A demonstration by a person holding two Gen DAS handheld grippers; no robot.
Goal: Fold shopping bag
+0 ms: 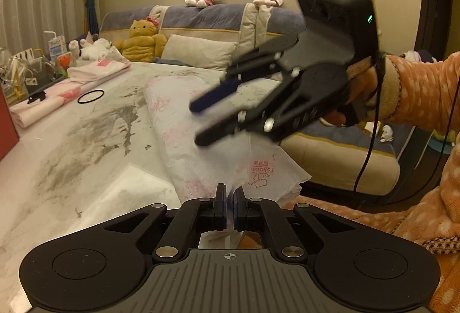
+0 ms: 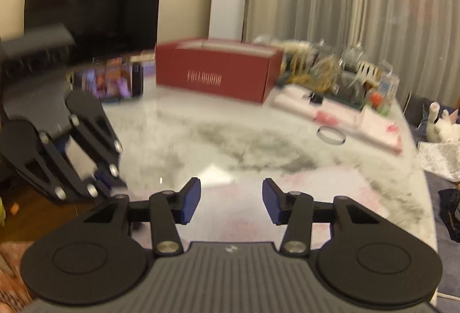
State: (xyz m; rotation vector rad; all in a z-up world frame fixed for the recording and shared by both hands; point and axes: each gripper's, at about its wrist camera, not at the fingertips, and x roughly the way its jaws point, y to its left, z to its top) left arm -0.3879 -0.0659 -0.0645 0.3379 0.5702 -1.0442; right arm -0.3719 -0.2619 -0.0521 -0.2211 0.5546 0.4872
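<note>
A white shopping bag (image 1: 184,129) with faint pink print lies as a long folded strip on the marble table (image 1: 86,140). My left gripper (image 1: 229,200) is shut on the bag's near end at the table's front edge. My right gripper (image 1: 198,123) is open and empty, hovering above the middle of the bag, held by a hand in an orange sleeve. In the right wrist view the right gripper (image 2: 231,202) is open above the bag (image 2: 230,215), and the left gripper (image 2: 115,186) is at the left, blurred.
Folded pink-and-white bags (image 1: 72,88) and a black ring (image 1: 90,96) lie at the table's far left. A red box (image 2: 218,68), a phone (image 2: 115,80) and clutter (image 2: 330,68) stand at the far side. A sofa (image 1: 201,34) with plush toys is behind.
</note>
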